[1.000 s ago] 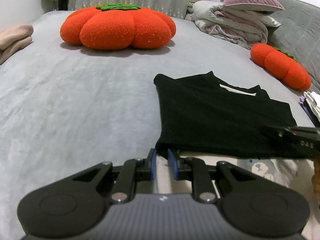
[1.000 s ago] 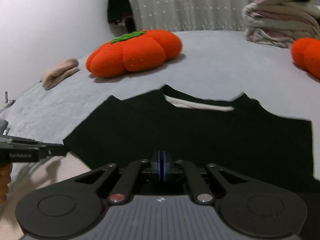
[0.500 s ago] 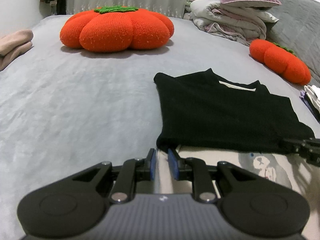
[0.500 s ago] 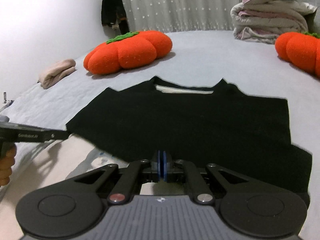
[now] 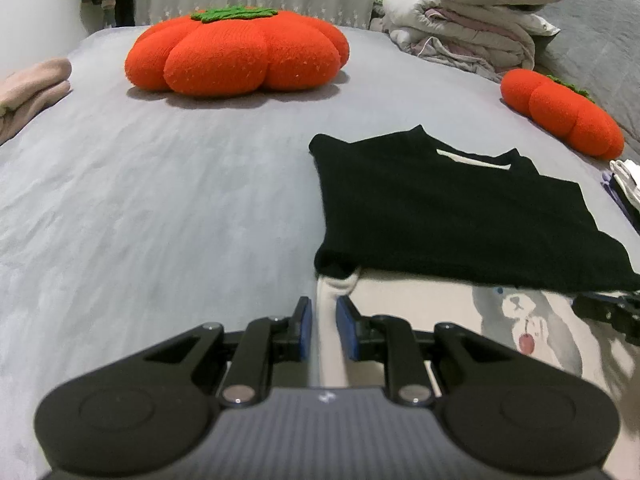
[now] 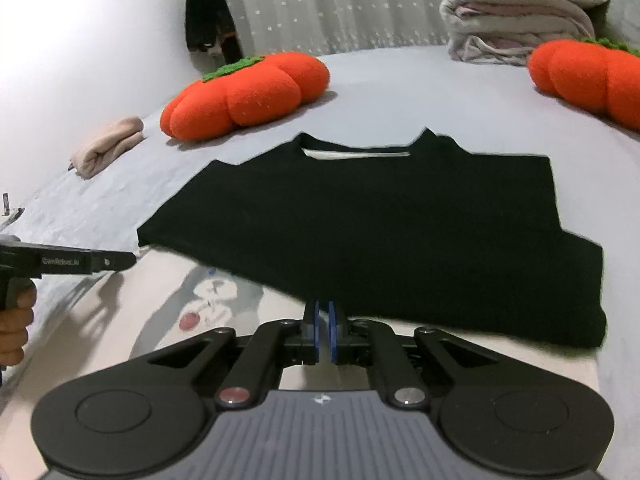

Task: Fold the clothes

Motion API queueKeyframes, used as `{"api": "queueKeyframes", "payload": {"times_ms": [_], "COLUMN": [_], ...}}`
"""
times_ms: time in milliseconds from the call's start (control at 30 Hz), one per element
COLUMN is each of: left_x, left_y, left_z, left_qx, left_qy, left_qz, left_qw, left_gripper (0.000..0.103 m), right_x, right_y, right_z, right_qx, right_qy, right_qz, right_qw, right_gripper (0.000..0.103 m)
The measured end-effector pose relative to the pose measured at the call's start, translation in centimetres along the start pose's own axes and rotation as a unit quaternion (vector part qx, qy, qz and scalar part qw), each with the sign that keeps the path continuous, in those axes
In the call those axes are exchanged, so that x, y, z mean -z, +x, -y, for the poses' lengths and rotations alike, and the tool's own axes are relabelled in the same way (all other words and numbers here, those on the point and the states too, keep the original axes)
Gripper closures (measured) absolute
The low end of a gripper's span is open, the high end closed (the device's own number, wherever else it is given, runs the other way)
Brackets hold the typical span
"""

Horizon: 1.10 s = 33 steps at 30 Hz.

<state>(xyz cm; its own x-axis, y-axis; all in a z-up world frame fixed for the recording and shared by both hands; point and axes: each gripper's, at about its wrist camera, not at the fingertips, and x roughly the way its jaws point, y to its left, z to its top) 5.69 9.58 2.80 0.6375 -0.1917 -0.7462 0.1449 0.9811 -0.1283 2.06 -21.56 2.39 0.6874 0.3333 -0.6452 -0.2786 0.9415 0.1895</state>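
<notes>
The black top (image 6: 384,232) lies folded over just ahead of both claws, while the left claw (image 5: 323,330) pinches the cream cloth (image 5: 420,320) and the right claw (image 6: 323,334), nearly closed, holds nothing visible, so more folding seems left

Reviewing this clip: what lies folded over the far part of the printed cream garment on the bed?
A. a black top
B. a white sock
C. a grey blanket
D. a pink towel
A: the black top lies flat across the far part of the cream garment, whose bear print shows at the near edge.
</notes>
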Motion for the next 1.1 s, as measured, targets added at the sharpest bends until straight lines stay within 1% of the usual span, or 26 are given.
{"api": "queueKeyframes", "payload": {"times_ms": [133,267,433,500,567,667,800,900,1100], "left_x": [0.5,1.3,2.5,3.1,3.5,4.3,5.4,6.4,8.7], "left_y": [-0.9,-2.0,-3.3,-3.6,-4.0,-4.6,-5.5,-6.2,-7.9], "left_z": [0.6,1.4,2.0,2.1,2.2,2.2,2.4,2.9,3.8], "left_qx": [-0.001,0.000,0.003,0.002,0.000,-0.001,-0.004,-0.010,-0.023], "left_qy": [0.002,0.014,0.020,0.019,0.018,0.015,0.011,0.019,0.032], "left_qz": [-0.004,-0.005,-0.010,-0.014,-0.016,-0.017,-0.018,-0.016,-0.009], "left_qw": [1.0000,0.9999,0.9997,0.9997,0.9997,0.9997,0.9998,0.9997,0.9992], "left_gripper": [0.086,0.086,0.084,0.082,0.081,0.080,0.078,0.076,0.075], "right_x": [1.0,1.9,3.6,4.5,5.4,6.6,7.7,8.9,10.6], "right_y": [-1.0,-2.1,-4.5,-5.5,-6.5,-7.9,-9.4,-10.6,-12.8], "right_z": [-0.3,-0.8,-0.6,-0.7,-1.2,-2.0,-2.1,-2.2,-2.5], "right_qx": [0.007,0.012,0.012,0.008,0.010,0.018,0.016,0.017,0.023], "right_qy": [-0.004,-0.005,0.019,0.024,0.014,-0.002,0.009,0.010,0.001], "right_qz": [-0.002,-0.005,-0.012,-0.021,-0.028,-0.032,-0.039,-0.038,-0.037], "right_qw": [1.000,1.000,1.000,0.999,0.999,0.999,0.999,0.999,0.999], "right_gripper": [0.096,0.093,0.090,0.079,0.077,0.075,0.073,0.073,0.072]}}
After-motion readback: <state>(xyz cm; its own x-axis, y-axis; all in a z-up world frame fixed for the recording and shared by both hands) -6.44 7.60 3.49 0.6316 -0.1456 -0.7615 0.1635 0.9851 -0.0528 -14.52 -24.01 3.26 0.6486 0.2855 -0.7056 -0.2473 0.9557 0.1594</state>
